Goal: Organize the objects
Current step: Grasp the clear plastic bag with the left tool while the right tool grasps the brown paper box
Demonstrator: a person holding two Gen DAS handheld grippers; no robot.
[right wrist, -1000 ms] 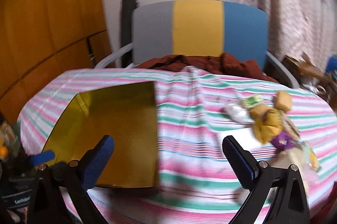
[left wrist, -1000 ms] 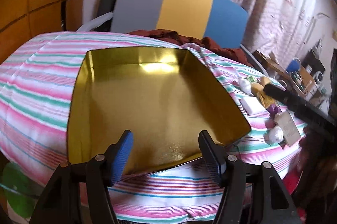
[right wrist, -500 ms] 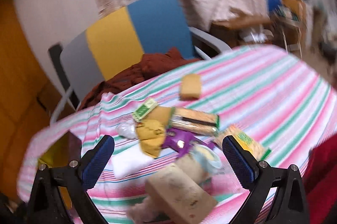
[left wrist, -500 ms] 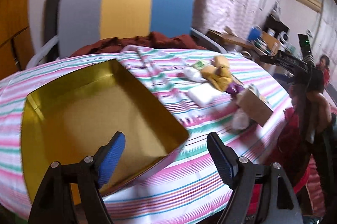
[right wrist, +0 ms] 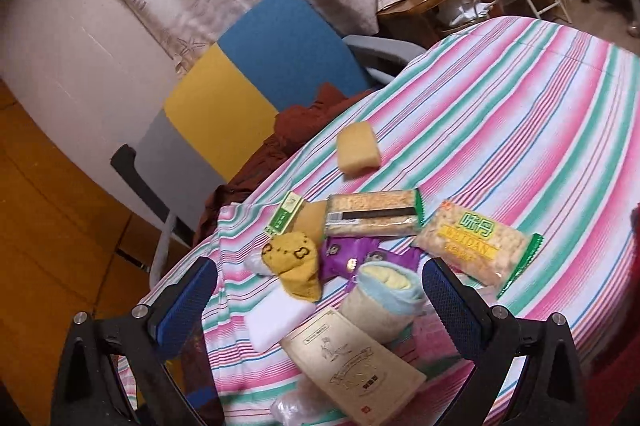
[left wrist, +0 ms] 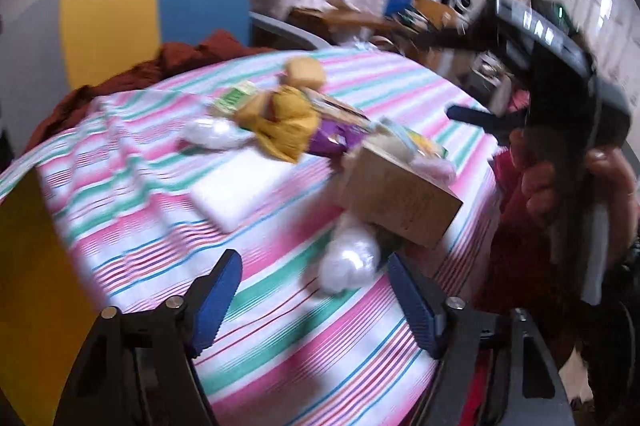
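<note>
Evidently nothing is picked yet: both tongs, left (left wrist: 312,296) and right (right wrist: 320,306), gape empty above the striped worktop (right wrist: 520,129). Nearest the right tongs lie a tan printed cardboard box (right wrist: 352,366) and a rolled pale-blue cloth (right wrist: 384,290); a yellow sponge block (right wrist: 358,145) sits farther off. Next, I judge, comes lowering onto one piece.

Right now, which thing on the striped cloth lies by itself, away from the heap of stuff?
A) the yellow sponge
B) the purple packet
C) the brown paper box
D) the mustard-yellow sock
A: in the right wrist view the yellow sponge lies alone on the striped cloth, nearer the chair, while the purple packet, brown paper box and mustard-yellow sock crowd together in the heap.
</note>
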